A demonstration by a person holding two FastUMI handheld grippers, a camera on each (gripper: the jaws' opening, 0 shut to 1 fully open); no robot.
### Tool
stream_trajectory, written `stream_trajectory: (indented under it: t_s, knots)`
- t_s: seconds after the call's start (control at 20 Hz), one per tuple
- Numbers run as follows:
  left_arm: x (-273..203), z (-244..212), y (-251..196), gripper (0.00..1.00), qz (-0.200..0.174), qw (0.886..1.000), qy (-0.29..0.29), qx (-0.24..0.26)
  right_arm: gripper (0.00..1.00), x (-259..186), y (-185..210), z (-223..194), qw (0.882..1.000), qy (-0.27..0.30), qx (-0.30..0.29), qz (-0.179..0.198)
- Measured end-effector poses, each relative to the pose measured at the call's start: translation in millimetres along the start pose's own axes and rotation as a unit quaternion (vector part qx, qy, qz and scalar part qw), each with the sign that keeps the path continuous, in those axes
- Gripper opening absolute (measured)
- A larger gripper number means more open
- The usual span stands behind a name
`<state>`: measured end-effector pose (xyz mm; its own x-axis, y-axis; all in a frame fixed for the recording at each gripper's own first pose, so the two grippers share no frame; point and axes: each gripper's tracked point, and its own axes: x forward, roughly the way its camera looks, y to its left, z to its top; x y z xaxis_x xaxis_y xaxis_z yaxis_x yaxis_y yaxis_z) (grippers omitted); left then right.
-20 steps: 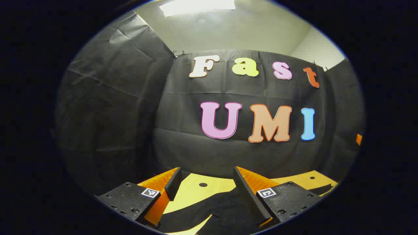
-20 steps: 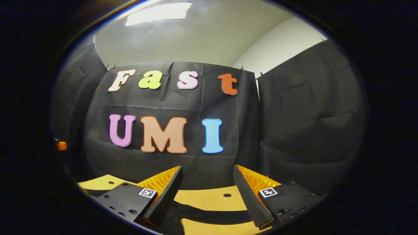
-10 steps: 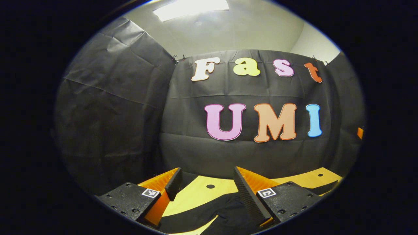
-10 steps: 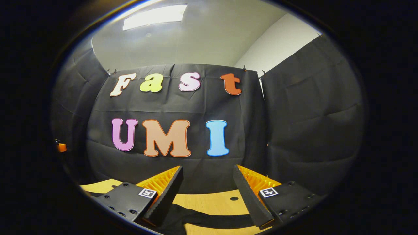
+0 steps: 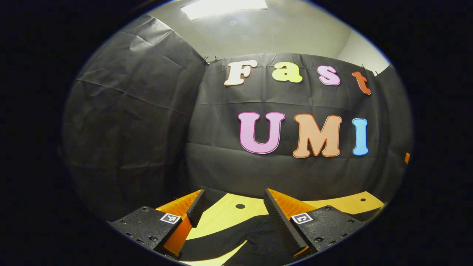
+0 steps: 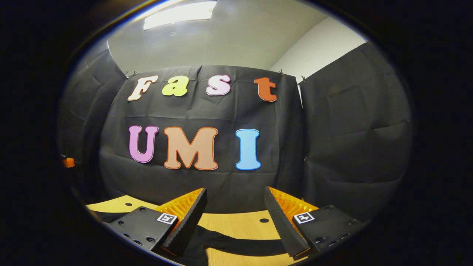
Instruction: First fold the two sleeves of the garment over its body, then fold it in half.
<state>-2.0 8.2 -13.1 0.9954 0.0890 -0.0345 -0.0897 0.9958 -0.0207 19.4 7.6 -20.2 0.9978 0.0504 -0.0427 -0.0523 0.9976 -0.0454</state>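
Observation:
A black garment (image 5: 240,244) lies flat on the wooden table (image 5: 225,214), low in the left gripper view; one sleeve runs leftward under my fingers. My left gripper (image 5: 232,207) hangs open above it, holding nothing. In the right gripper view the garment's other sleeve (image 6: 236,244) stretches as a dark band across the table (image 6: 236,223). My right gripper (image 6: 234,207) is open over that sleeve, with nothing between its fingers. Most of the garment's body is hidden below both views.
Black cloth walls (image 5: 129,129) close the booth on the far side and on both sides, right behind the table's far edge. Small round holes (image 5: 240,206) dot the tabletop. A small orange object (image 6: 68,162) sits at the left edge of the right gripper view.
Both views have shifted a little: the left one has drifted leftward, the right one dipped and came back. Both grippers stay open above the garment, which lies as before.

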Motion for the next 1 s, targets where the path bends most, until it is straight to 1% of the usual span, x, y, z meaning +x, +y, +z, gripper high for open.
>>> stream_trajectory:
  t_s: [0.05,0.2,0.25,0.3,0.5,0.7,0.9,0.95,1.0]
  knots:
    - [0.3,0.4,1.7,0.92,0.001,1.000,0.000,0.002,1.00,-0.4,1.6,-1.5,1.000,0.002,-0.001,0.001]
    - [0.3,-0.2,5.3,0.92,0.003,1.000,0.002,0.003,1.00,0.8,8.0,-3.0,1.000,0.006,-0.003,0.008]
    - [-0.1,0.4,6.8,0.92,0.003,1.000,0.002,0.002,0.98,0.8,8.4,-3.2,1.000,0.007,-0.006,0.008]
    - [-0.8,0.3,8.0,0.92,0.004,1.000,0.000,0.001,1.00,0.8,8.9,-4.0,1.000,0.009,-0.007,0.009]
    - [-2.7,-3.4,15.2,0.92,0.010,1.000,0.006,0.005,1.00,0.0,7.8,-10.3,1.000,0.021,-0.009,0.008]
    - [-3.4,-4.1,18.9,0.92,0.013,1.000,0.009,0.009,0.98,-0.3,-10.6,-10.0,0.999,0.030,-0.033,-0.009]
    - [-6.1,-8.1,20.2,0.92,0.017,1.000,0.014,0.002,1.00,0.4,-18.6,-4.7,0.999,0.026,-0.024,-0.015]
    - [-7.6,-7.8,20.0,0.92,0.016,1.000,0.014,0.001,0.98,1.1,-23.0,-6.7,0.999,0.030,-0.022,-0.019]
    - [-7.9,-8.5,20.9,0.92,0.015,1.000,0.014,0.001,1.00,1.4,-26.8,-6.4,0.999,0.032,-0.022,-0.023]
